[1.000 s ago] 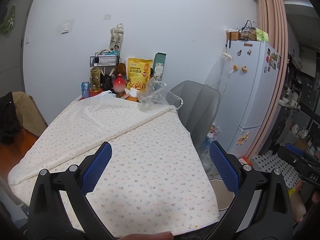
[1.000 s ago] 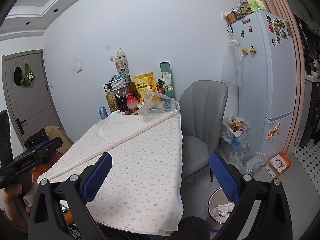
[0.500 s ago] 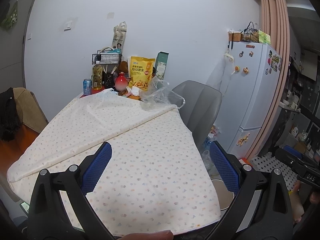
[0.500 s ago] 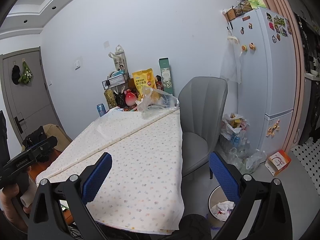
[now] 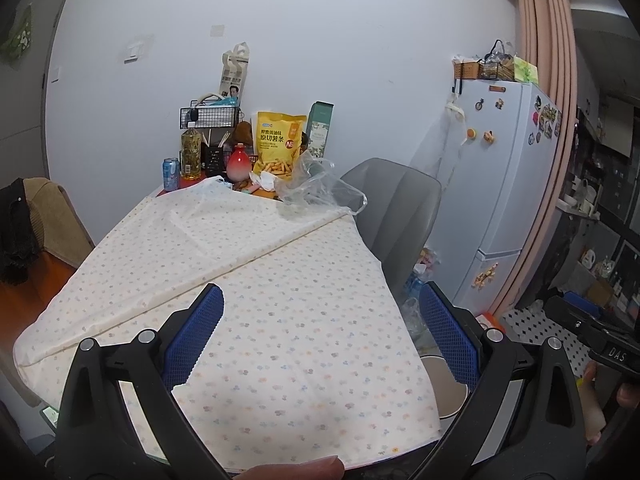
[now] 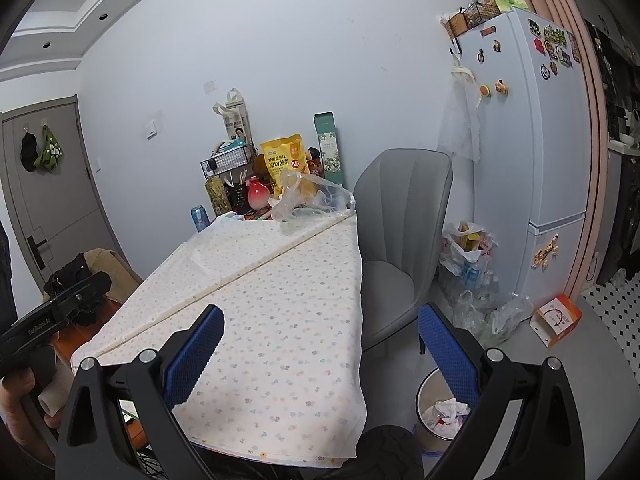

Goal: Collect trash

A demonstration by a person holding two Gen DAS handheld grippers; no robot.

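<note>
A crumpled clear plastic bag [image 5: 316, 190] lies at the far end of the table, next to crumpled white paper [image 5: 266, 179]; the bag also shows in the right wrist view [image 6: 310, 198]. A round trash bin [image 6: 440, 414] with paper in it stands on the floor right of the table, its rim showing in the left wrist view [image 5: 444, 384]. My left gripper [image 5: 320, 336] is open and empty above the table's near end. My right gripper [image 6: 320, 344] is open and empty above the near right corner.
A table with a flowered cloth [image 5: 248, 280] fills the middle. A yellow snack bag [image 5: 278, 142], red vase [image 5: 239, 163], can [image 5: 171, 173] and oil bottle [image 5: 191, 152] stand at the far end. A grey chair [image 6: 400, 240], white fridge [image 6: 532, 160] and bags on the floor [image 6: 472, 264] are at the right.
Both views have shifted slightly; the far-end clutter sits a little lower and nearer. Both grippers stay open and empty.
</note>
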